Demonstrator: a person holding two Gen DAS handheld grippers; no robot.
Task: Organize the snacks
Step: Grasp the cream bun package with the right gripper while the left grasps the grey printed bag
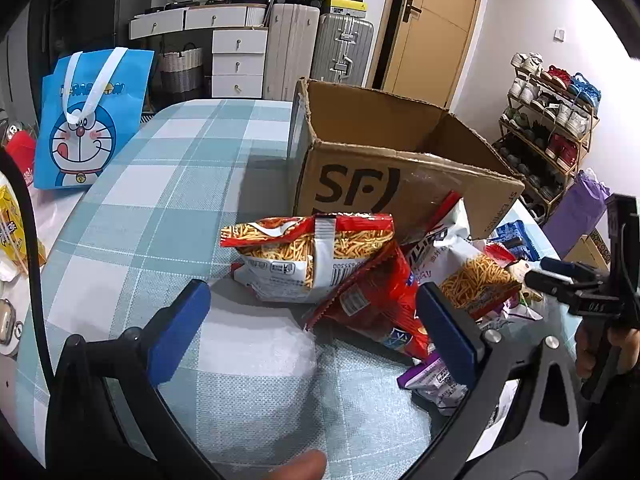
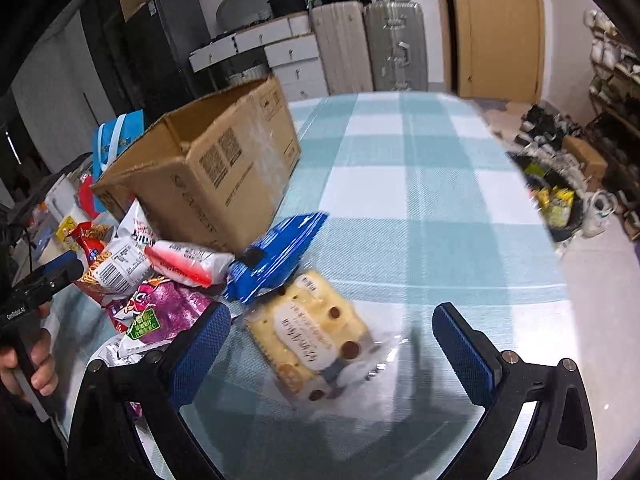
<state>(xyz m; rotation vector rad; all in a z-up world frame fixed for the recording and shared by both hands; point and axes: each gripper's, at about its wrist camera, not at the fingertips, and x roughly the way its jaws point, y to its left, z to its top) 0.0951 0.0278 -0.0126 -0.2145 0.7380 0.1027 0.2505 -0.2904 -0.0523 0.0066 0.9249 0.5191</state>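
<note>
A heap of snack bags lies on the checked tablecloth in front of an open cardboard box point(image 1: 400, 168) point(image 2: 208, 172). In the left wrist view a red bag of noodle sticks point(image 1: 312, 258) tops the heap, just ahead of my open left gripper point(image 1: 316, 316), with a darker red bag point(image 1: 372, 304) under it and a purple packet point(image 1: 436, 384) by the right finger. In the right wrist view my right gripper point(image 2: 332, 344) stands open around a clear pack of cream crackers point(image 2: 312, 336). A blue packet point(image 2: 276, 252) and a purple bag point(image 2: 160, 312) lie just beyond.
A blue cartoon tote bag point(image 1: 86, 120) stands at the table's far left. Behind the table are white drawers point(image 1: 238, 60), suitcases point(image 1: 340, 48) and a wooden door point(image 1: 432, 24). A shoe rack point(image 1: 552, 128) stands at the right. A hand point(image 2: 36, 364) holds the other gripper's handle.
</note>
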